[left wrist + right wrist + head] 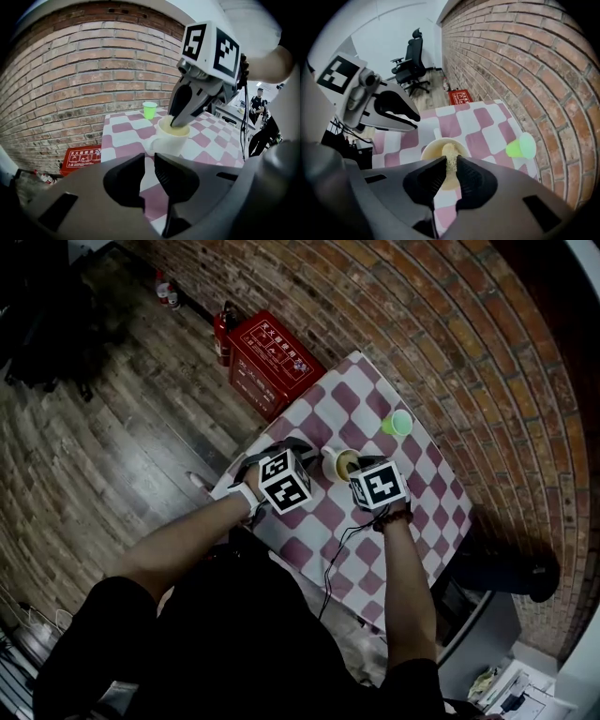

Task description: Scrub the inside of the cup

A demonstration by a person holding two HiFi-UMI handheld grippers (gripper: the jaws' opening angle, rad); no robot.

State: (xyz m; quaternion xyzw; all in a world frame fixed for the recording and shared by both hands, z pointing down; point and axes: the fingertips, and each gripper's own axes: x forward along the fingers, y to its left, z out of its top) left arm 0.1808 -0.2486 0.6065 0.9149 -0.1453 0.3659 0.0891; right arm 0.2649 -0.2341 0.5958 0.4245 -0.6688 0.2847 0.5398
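The cup (171, 140), a cream mug with a yellowish inside, stands on the pink-and-white checked table (427, 474), 1 small handle turned toward the left gripper (149, 159). That gripper's 2 jaws stand narrowly apart with the handle at their tips, apparently pinching it, though the contact is hard to make out. The right gripper (449, 165) points steeply down, jaws clamped on a yellow sponge (448, 152) that dips inside the cup. A green cup (521, 146) sits near the brick wall.

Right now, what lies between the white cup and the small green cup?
Nothing but bare checkered tablecloth: the white cup and the green cup stand apart, clearest in the right gripper view.
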